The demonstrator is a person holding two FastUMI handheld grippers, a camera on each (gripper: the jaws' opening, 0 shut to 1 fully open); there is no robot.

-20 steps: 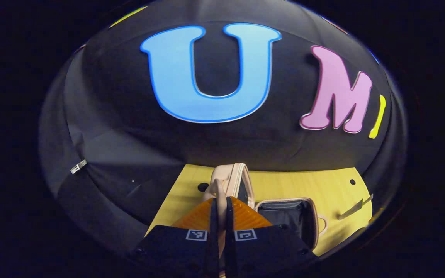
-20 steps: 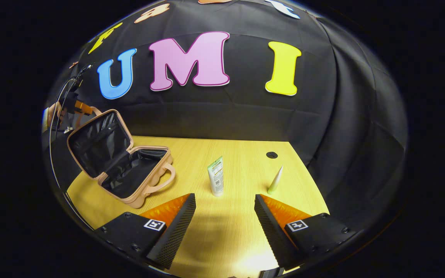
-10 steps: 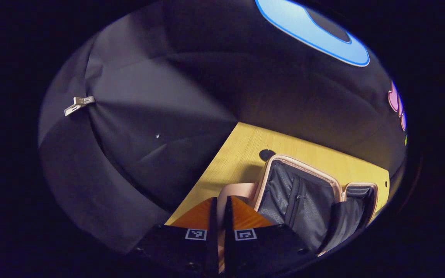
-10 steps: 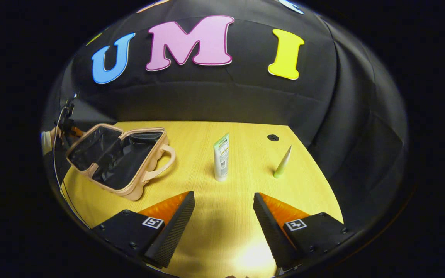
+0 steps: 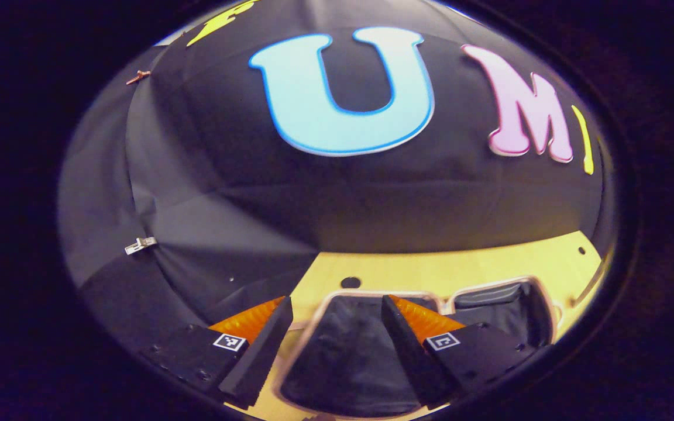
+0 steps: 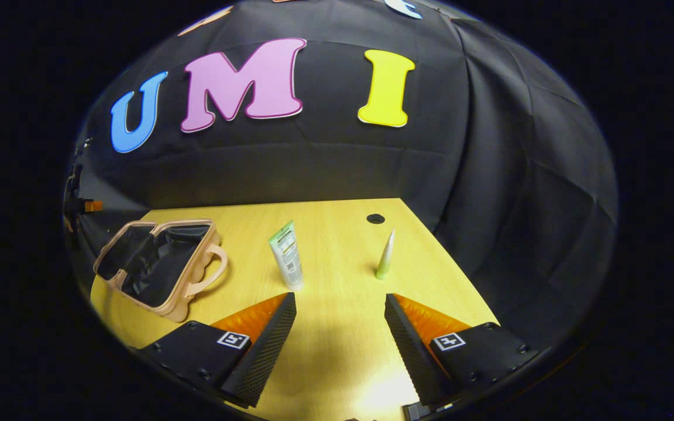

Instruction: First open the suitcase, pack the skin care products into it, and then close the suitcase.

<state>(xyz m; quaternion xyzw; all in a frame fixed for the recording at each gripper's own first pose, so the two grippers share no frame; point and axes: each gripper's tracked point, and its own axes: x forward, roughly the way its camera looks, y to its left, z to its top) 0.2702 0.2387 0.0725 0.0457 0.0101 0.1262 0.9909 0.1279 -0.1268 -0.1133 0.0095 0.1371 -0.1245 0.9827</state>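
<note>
The pink suitcase lies fully open on the wooden table's left side, its dark lining facing up. In the left gripper view the open suitcase sits right below my left gripper, which is open and holds nothing. A white and green tube stands upright on its cap near the table's middle. A slim pale green tube stands to its right. My right gripper hovers open over the near table, short of both tubes.
The black cloth wall closes the table at the back and right. A round cable hole sits in the tabletop behind the slim tube. Another hole lies behind the suitcase. The other gripper shows at the far left edge.
My left gripper let go of the suitcase lid and opened; the lid now lies flat. My right gripper view shifted so the tubes and suitcase sit further left.
</note>
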